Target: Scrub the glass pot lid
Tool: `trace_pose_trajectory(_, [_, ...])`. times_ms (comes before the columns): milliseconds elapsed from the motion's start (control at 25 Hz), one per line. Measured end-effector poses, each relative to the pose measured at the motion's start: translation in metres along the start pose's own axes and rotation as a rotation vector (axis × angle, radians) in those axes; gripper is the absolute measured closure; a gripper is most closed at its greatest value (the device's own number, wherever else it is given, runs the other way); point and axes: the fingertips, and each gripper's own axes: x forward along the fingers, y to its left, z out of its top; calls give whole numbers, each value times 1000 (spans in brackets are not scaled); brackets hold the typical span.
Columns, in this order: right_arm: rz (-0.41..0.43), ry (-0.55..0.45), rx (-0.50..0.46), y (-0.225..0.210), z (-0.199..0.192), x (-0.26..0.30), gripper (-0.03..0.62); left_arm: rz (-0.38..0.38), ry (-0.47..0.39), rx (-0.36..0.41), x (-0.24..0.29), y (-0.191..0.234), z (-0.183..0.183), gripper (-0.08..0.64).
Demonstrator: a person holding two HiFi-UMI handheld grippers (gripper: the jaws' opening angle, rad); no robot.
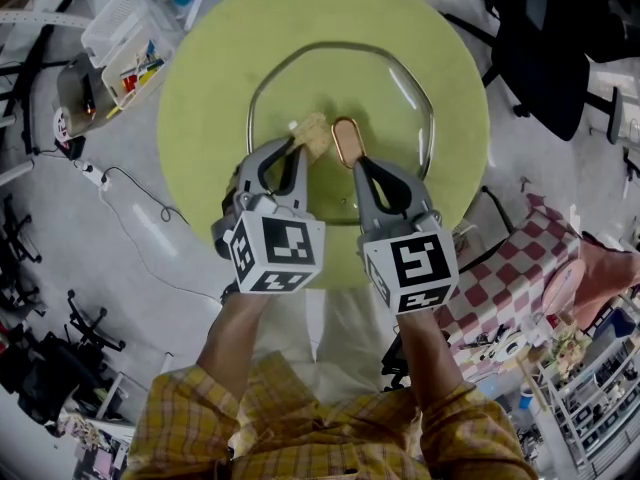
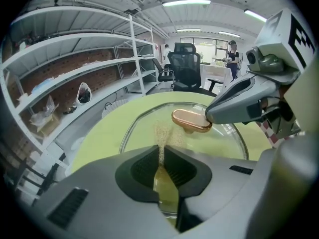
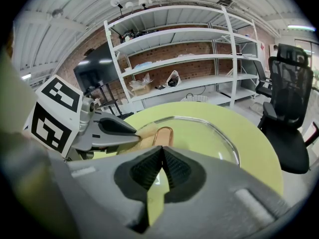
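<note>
On the round table (image 1: 200,98) the lid (image 1: 320,78) lies flat, its near rim covered by both grippers. The near end of the handle (image 1: 347,140) is hidden behind the right gripper (image 1: 360,164). Its jaws look pressed together at that end, but whether they nip it cannot be told. The left gripper (image 1: 297,150) is clamped on a sponge (image 1: 313,133), which sits on the glass just beside the handle. Both arms (image 1: 235,333) reach forward side by side, with the grippers angled down and away and their marker cubes (image 1: 275,253) facing up.
</note>
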Motion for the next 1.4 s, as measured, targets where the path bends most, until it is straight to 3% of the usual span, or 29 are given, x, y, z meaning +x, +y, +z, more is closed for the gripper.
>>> trace_pose_trajectory(560, [-2, 0, -4, 1, 0, 0, 594, -30, 12, -67, -1, -9, 3, 522])
trace_pose_trajectory(920, [3, -2, -12, 1, 1, 1, 594, -77, 6, -177, 2, -5, 7, 522])
trace_pose_trajectory(1400, [1, 3, -19, 1, 1, 2, 594, -34, 5, -140, 11, 3, 13, 522])
